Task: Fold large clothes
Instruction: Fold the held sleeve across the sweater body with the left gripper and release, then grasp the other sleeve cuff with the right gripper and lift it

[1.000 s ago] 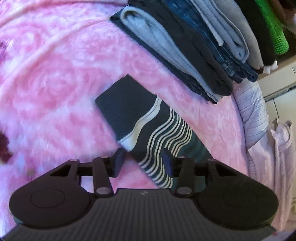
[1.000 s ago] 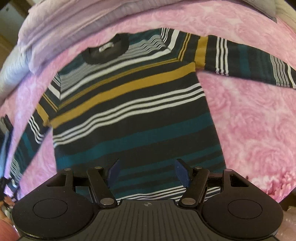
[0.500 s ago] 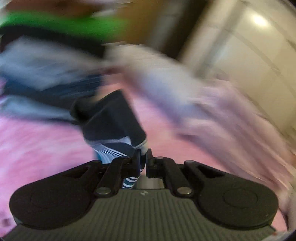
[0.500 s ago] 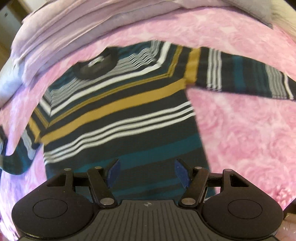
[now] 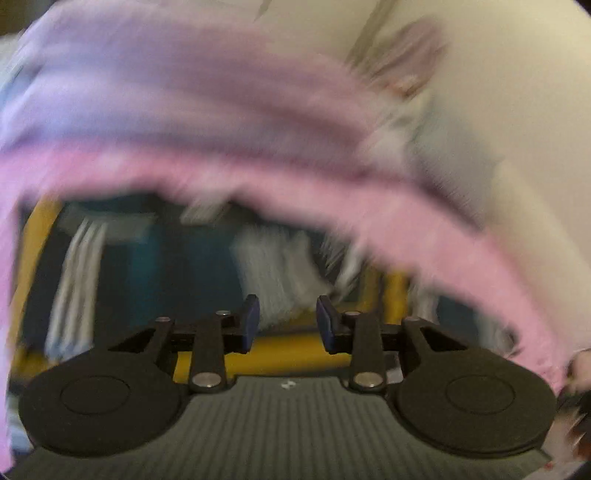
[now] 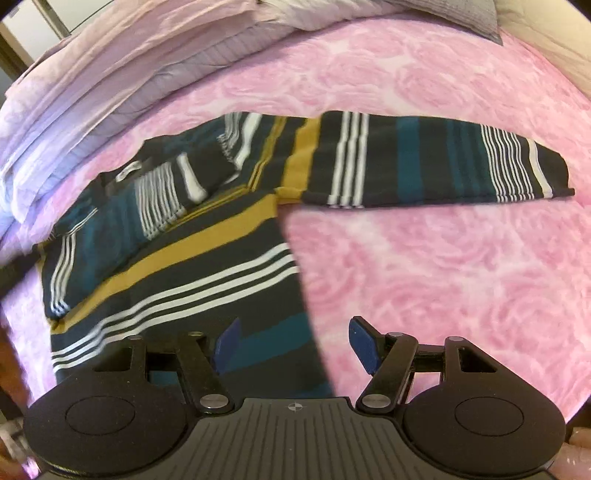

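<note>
A dark sweater (image 6: 221, 266) with mustard, teal and white stripes lies flat on the pink blanket (image 6: 443, 258). One sleeve (image 6: 122, 225) is folded across the chest, its cuff near the collar. The other sleeve (image 6: 424, 158) stretches out to the right. My right gripper (image 6: 295, 339) hovers open over the right side edge of the sweater's lower body, holding nothing. The left wrist view is badly blurred. There my left gripper (image 5: 288, 325) is open just above the striped sweater (image 5: 166, 266), with no cloth visibly between its fingers.
Lilac and white bedding (image 6: 110, 74) is piled along the back left of the bed. A grey pillow (image 6: 461, 14) sits at the far back. In the left wrist view a pale wall or cupboard (image 5: 517, 110) stands beyond the blanket's edge.
My left gripper shut on the sleeve cuff, carried it over the sweater's chest and has opened again. The sleeve now lies folded on the body. The right gripper drifted rightward, staying open.
</note>
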{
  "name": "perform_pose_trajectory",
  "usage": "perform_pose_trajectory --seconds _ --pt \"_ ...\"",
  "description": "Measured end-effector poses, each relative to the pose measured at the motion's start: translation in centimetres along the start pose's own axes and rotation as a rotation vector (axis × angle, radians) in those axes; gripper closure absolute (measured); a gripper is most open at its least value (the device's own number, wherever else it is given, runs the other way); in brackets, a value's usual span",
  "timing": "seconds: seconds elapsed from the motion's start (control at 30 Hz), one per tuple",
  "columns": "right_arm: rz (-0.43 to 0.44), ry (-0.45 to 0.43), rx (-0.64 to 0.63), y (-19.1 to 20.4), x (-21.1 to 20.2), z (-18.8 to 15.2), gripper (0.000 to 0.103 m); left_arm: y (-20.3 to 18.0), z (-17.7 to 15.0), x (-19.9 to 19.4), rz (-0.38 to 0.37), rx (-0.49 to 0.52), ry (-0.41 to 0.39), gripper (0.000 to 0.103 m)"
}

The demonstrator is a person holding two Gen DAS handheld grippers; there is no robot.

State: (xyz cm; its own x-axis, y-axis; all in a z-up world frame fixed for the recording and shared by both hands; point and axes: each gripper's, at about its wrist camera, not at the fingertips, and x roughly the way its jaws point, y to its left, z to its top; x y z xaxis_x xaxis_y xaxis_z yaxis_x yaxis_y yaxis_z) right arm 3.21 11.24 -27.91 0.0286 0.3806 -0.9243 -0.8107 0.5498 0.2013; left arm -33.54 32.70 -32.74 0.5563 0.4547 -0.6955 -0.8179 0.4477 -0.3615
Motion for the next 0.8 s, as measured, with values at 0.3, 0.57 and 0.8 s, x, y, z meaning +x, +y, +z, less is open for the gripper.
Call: perform_pose_trajectory --seconds 0.3,0.57,0.8 --pt "0.219 -0.112 0.08 -0.8 5.5 5.3 0.041 10.1 -2.8 -0.6 0.448 0.106 0.09 0.072" --pt "0.437 -0.104 0.276 1.6 14.3 10.5 0.051 12.8 -3.4 0.5 0.539 0.259 0.138 0.066" --pt "0.407 -0.068 0.309 3.7 19.9 12.6 0.103 12.2 -3.4 2.1 0.546 0.346 0.117 0.065"
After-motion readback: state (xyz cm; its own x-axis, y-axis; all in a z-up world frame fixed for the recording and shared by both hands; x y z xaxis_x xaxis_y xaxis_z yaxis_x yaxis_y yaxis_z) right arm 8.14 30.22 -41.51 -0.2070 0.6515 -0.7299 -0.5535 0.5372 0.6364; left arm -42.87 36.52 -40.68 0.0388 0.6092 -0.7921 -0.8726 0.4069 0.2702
